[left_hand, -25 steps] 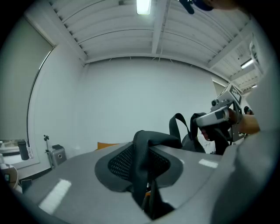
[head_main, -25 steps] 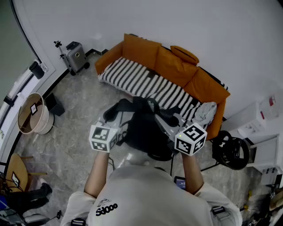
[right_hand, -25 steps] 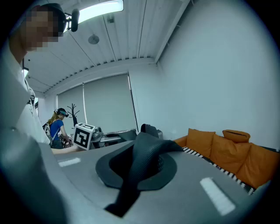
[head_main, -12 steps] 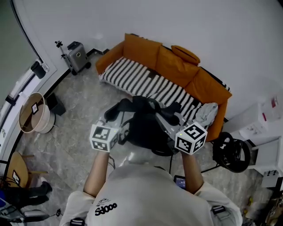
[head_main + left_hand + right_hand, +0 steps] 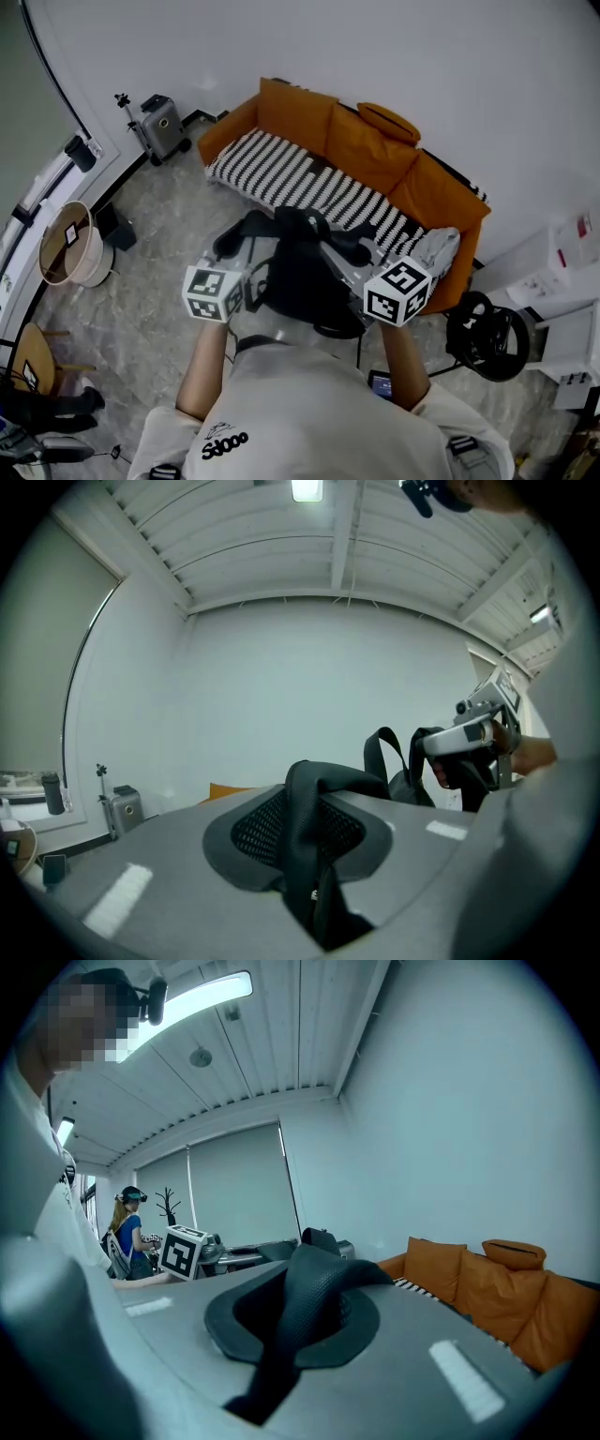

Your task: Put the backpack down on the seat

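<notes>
While the backpack [image 5: 300, 272] hangs short of the striped seat [image 5: 291, 173], head view says carrying step. Left gripper view: left hand-held gripper [image 5: 314, 864] pinches a strap [image 5: 305, 799]. Right gripper view: right hand-held gripper [image 5: 277, 1363] clamps a second strap [image 5: 314, 1288]. Next, likely: step in, lower it onto the seat.

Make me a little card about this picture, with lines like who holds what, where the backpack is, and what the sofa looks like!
backpack: black, hanging in the air in front of the person, not on the seat yet
left gripper: shut on a backpack strap
right gripper: shut on a second strap
sofa: orange, against the white wall
seat: under a black-and-white striped cover
also nearby: silver suitcase by the wall
</notes>
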Available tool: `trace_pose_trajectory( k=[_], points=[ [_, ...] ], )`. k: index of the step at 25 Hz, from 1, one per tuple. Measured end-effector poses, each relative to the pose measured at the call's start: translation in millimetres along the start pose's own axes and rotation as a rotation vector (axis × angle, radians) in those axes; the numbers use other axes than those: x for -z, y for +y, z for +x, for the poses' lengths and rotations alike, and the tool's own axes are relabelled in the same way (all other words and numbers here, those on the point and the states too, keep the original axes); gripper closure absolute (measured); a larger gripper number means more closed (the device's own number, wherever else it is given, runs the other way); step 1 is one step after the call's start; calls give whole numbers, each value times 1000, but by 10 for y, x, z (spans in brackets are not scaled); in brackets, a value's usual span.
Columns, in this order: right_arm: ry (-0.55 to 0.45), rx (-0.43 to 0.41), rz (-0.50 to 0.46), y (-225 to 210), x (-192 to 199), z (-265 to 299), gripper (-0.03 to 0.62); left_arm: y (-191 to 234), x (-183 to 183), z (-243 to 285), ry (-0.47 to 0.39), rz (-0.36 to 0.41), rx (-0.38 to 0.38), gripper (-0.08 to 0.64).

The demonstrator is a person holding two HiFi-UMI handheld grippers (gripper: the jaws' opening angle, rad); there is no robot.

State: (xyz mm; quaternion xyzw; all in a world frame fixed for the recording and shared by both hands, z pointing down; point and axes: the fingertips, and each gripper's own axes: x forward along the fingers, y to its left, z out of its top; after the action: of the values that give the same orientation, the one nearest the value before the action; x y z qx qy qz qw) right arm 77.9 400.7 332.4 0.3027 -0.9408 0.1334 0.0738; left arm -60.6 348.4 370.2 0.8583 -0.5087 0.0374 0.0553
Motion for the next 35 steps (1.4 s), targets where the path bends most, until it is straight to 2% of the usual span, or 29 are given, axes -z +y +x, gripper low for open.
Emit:
trace_pose_trajectory(
  k=[5,14,21,28,35],
  points=[
    [5,-1,-25,-276,-68,19,580,-42,-41,250,5,16,-15,485],
    [9,29,-13,-884,-156,314,580,156,9,875,12,-10,12,485],
    [21,48,38,-1484,-231,946,580,716,110,1646,49,-26,47,485],
    [31,63,85,-2004,-470,1492,580,1249,-18,2350,70,-27,67,485],
    [36,66,90,-2419,-687,1968,581,1701,-113,2836,73,-44,66,483]
  ],
)
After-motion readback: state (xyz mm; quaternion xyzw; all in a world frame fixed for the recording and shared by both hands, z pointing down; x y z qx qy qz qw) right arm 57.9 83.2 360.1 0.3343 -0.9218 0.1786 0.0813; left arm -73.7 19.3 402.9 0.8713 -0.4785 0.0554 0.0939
